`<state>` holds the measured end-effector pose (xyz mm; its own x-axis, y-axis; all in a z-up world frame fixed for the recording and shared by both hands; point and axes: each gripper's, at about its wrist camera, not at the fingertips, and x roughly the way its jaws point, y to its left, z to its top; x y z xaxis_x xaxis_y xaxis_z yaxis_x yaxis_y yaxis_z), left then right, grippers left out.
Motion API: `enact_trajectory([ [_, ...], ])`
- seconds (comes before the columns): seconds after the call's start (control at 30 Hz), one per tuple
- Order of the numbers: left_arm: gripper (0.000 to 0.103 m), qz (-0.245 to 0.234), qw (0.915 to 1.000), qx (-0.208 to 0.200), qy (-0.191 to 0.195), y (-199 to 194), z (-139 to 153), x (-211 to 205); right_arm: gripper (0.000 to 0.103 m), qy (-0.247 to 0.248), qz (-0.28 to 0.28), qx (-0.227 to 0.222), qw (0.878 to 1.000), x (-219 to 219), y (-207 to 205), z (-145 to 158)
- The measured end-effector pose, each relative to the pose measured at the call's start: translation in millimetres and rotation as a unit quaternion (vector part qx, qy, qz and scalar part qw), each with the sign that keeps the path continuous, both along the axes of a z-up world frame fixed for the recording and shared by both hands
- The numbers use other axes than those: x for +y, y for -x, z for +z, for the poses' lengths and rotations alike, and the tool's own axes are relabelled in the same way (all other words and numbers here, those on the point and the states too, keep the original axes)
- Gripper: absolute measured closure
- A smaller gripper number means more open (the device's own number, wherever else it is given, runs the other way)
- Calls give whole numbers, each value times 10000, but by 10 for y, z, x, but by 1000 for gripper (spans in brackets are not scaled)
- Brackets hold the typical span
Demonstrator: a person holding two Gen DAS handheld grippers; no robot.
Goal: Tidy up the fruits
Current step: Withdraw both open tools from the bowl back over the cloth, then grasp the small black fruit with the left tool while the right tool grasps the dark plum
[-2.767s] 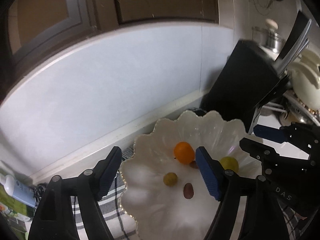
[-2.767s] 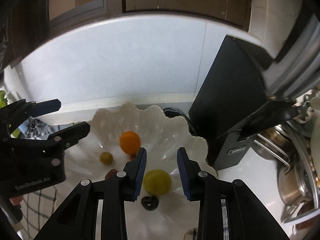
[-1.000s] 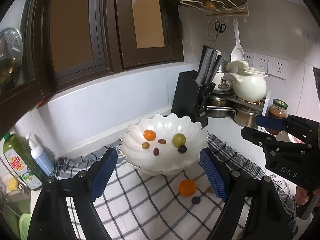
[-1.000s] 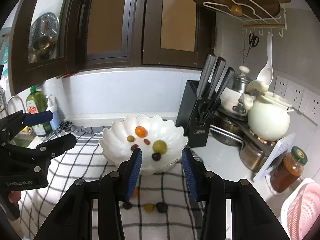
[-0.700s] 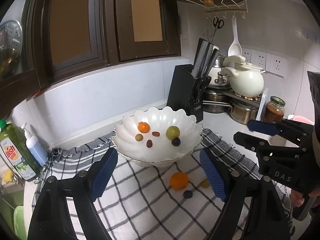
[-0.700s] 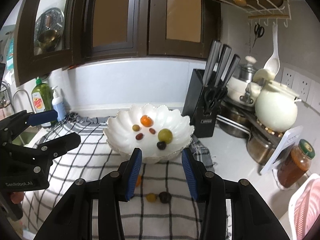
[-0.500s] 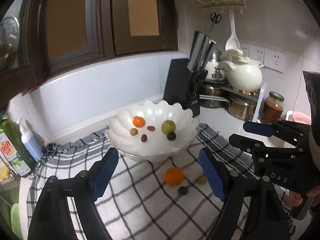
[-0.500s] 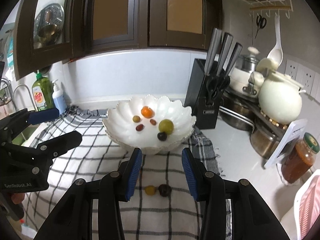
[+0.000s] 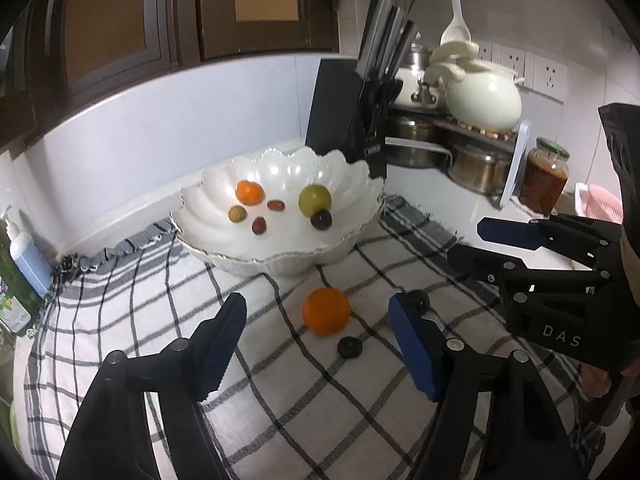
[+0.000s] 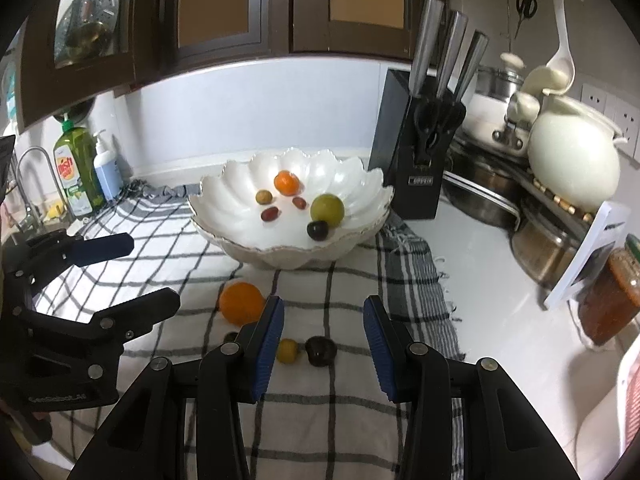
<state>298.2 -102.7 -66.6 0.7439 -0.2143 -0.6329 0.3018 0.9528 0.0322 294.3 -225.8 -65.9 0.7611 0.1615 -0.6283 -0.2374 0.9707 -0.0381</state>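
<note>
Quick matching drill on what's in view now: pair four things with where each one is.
Things:
1. large orange
2. green fruit
3. knife block
4. green dish soap bottle

Places:
A. inside the white bowl
B. on the checked cloth, in front of the bowl
C. far left, by the tap
D. right of the bowl, on the counter

Pairs: 1-B, 2-A, 3-D, 4-C

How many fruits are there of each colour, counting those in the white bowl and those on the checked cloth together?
Orange fruits: 2
Green fruit: 1
Yellowish fruits: 2
Red-brown fruits: 2
Dark fruits: 3
Total: 10
</note>
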Motion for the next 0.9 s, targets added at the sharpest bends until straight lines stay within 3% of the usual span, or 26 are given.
enact_trajectory([
  [0.37, 42, -148, 9987, 370, -315, -114, -380, -150, 60, -164, -41, 477, 9987, -70, -164, -344],
  [0.7, 58, -239, 9964, 742, -345, -240, -615, -226, 61, -265, 36, 765, 9967, -78, -302, -584],
  [0.9, 63, -318, 9952, 848, -364, -289, -694, -279, 61, -326, 12, 841, 9959, -94, -372, -647],
])
